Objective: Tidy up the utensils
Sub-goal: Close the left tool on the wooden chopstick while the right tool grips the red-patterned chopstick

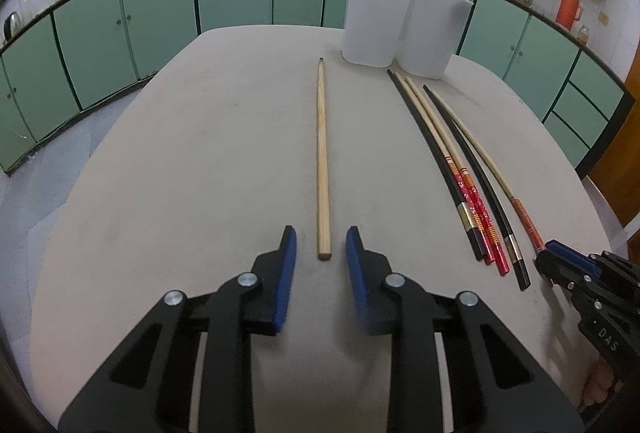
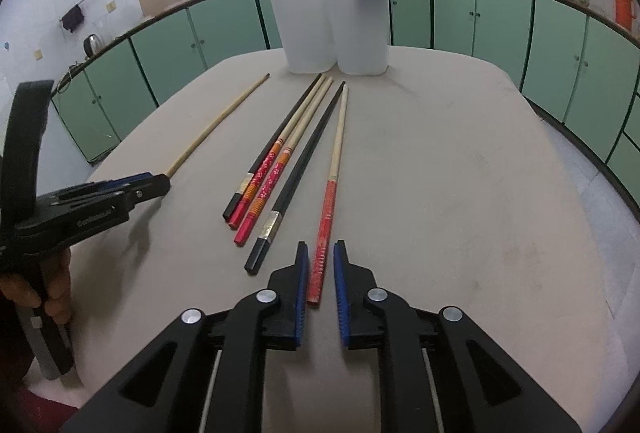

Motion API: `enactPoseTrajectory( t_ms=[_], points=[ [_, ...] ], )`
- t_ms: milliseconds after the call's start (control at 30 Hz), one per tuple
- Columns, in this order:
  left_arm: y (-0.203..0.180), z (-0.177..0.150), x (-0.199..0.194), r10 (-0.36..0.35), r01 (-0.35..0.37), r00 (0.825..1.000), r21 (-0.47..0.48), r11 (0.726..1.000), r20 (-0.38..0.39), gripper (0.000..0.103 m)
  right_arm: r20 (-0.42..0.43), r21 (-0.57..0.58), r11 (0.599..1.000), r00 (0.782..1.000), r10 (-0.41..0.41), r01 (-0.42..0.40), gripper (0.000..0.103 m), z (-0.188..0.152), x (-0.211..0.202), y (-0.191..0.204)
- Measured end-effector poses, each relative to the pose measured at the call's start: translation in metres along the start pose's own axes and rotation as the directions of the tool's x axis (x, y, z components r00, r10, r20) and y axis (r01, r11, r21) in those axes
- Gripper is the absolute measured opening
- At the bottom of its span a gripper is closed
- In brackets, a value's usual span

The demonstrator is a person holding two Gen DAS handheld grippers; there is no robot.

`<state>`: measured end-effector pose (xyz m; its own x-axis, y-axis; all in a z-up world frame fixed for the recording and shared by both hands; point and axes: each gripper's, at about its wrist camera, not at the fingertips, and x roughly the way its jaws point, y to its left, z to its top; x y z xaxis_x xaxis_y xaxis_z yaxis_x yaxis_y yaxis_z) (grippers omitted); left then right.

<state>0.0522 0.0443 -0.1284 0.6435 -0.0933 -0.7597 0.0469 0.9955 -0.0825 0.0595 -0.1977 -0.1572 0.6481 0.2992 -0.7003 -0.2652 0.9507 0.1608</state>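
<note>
Straddling two sticks near the bench's (image 1: 168, 153) front edge: left gripper (image 1: 321, 247) narrow round the plain stick (image 1: 322, 153), untouched; right gripper (image 2: 320, 261) nearly shut round the red-handled stick (image 2: 326, 217). Next: pinch, lift, drop into cups (image 2: 332, 29) at the far edge.

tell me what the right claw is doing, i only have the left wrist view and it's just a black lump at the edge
Observer: The right claw straddles the red end of the red-handled chopstick; a gap shows beside it, so it is not clamped yet.
Operator: is that chopstick touching the black one beside it
Observer: Not near the claw. The black chopstick angles away there; their far tips almost meet.
Operator: what's holding my claw
Observer: A hand grips the handle of the left claw at the frame's left edge.
</note>
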Motion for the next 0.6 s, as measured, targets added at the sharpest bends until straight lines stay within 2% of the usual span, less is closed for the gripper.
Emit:
enactPoseTrajectory(
  t_ms=[400,600],
  points=[
    [0.0,-0.001,0.0,0.005,-0.005,1.0,0.003,1.0,0.002,0.025,0.006,-0.019,0.999,0.999,-0.033,0.033,0.014,-0.001,0.001,0.008],
    [-0.004,-0.001,0.0,0.031,-0.031,1.0,0.019,0.999,0.003,0.023,0.012,-0.038,0.998,0.998,-0.056,0.056,0.013,-0.003,0.001,0.013]
  ],
)
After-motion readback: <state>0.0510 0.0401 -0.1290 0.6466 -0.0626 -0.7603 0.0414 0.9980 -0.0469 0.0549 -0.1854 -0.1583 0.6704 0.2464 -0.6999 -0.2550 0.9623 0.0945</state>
